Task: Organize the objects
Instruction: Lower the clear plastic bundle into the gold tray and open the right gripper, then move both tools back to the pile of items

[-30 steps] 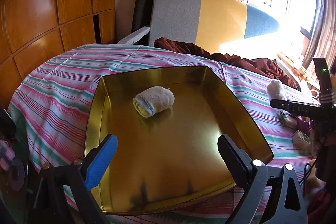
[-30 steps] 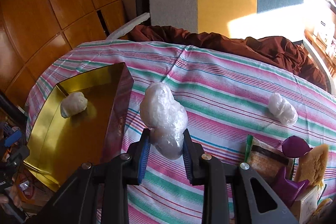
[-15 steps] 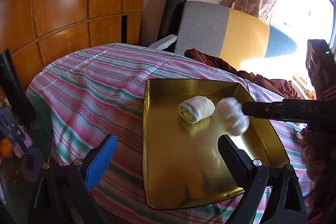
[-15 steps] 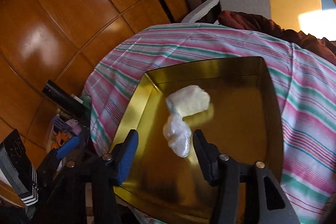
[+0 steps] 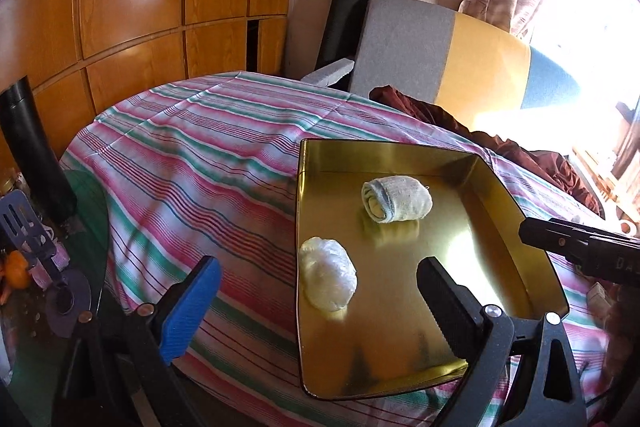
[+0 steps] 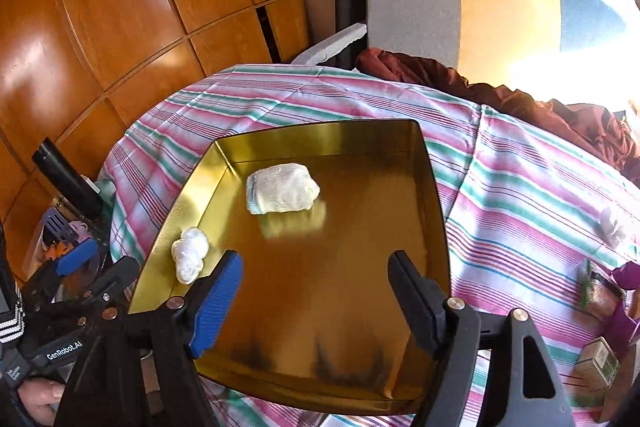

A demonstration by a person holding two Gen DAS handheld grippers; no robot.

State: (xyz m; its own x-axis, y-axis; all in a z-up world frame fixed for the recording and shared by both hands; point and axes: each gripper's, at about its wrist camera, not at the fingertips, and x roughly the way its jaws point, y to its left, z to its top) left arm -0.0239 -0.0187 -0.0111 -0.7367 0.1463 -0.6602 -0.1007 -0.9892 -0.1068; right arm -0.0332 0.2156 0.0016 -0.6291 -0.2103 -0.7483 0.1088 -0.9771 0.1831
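Observation:
A gold metal tray [image 5: 508, 187] [image 6: 436, 207] sits on the striped tablecloth. A rolled white cloth [image 5: 396, 199] [image 6: 282, 189] lies toward its far end. A crumpled white plastic wad [image 5: 328, 279] [image 6: 190, 255] rests against the tray's left wall. My right gripper [image 6: 316, 261] hovers over the tray's near half. Its jaws are opening and nothing is between them. My left gripper [image 5: 318, 269] is open and empty at the tray's near left edge, with the wad in view beyond its fingers. It also shows low at the left of the right wrist view [image 6: 98, 263].
A second white wad [image 6: 612, 225] lies on the tablecloth right of the tray. A small box [image 6: 598, 363] and purple items crowd the near right. A maroon cloth [image 6: 520, 99] and a chair are behind the table. A black cylinder [image 5: 32, 147] stands at the left.
My right gripper carried the plastic wad from the tablecloth over the tray, opened and let it go. The wad now lies in the tray. The left gripper shifted left.

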